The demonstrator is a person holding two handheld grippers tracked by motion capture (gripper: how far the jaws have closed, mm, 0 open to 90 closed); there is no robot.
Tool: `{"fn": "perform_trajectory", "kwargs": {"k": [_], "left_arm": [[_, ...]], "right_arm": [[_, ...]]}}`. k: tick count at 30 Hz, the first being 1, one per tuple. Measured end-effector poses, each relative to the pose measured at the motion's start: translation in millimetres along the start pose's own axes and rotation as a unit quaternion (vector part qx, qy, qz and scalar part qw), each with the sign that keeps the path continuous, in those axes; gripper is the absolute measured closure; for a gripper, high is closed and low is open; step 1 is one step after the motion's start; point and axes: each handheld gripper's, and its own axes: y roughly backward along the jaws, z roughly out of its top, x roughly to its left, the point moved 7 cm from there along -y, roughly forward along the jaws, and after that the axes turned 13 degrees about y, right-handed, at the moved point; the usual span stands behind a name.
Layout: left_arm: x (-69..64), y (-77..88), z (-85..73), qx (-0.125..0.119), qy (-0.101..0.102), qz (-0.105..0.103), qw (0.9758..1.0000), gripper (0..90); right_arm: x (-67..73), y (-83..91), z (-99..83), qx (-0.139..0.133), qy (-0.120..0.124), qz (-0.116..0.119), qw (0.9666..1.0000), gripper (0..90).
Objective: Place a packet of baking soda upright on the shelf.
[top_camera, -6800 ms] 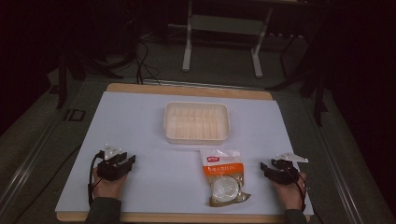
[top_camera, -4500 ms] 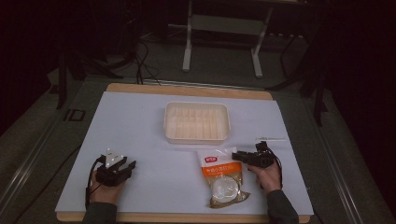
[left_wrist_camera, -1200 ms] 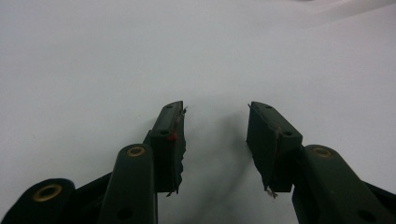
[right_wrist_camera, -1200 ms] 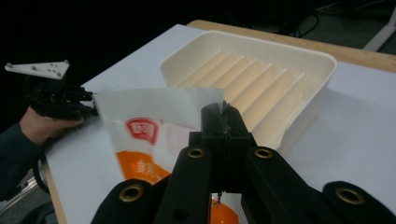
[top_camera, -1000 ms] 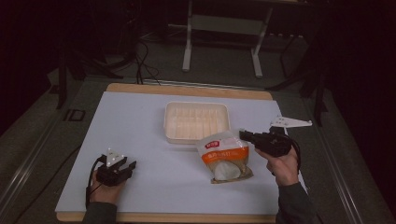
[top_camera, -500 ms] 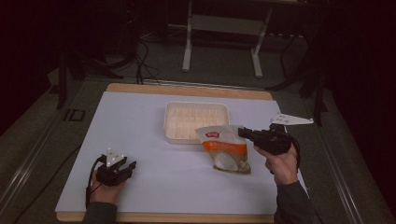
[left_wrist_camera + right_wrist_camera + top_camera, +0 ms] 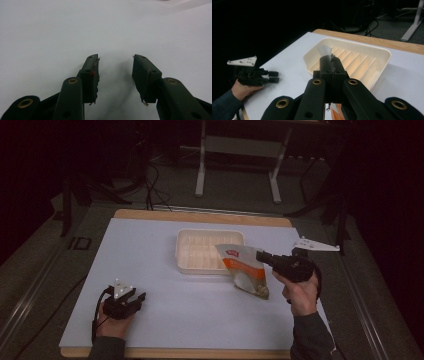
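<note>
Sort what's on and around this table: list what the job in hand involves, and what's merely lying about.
In the job, by the look of it:
- snack pouch, pinched at its top edge and hanging over the tray's near corner
- right claw, shut on it
- ribbed cream tray, the likely destination

Lying about:
- left claw, open, resting on the white table
- metal stand and floor cables behind

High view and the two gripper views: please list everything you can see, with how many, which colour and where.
Tray: one, cream, ribbed inside, at the middle of the table's far half.
Pouch: one, silver with orange and white print, held off the table, partly over the tray's right end.
Table: one, white top with wooden edge.
Metal stand: one, pale grey, on the floor beyond the table.
Left gripper: one, black, open, resting near the table's front left.
Right gripper: one, black, shut on the pouch's edge.
</note>
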Motion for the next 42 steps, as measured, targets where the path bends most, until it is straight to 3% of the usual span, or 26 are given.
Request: {"fn": "perform_trajectory", "kwargs": {"k": [15,27,42], "left_arm": [[0.3,-0.1,0.1,0.000,0.002,0.000,1.0000,56.2],[0.0,-0.6,0.0,0.002,0.002,0.000,1.0000,56.1],[0.1,-0.8,0.0,0.003,0.001,0.002,1.0000,56.2]], "right_arm": [[6.7,-1.2,29.2,-0.047,-0.016,0.000,0.9988,90.0],[1.6,-10.1,46.1,-0.074,-0.033,-0.037,0.9960,90.0],[-6.8,-26.5,56.8,-0.086,-0.042,-0.077,0.9925,90.0]]}}
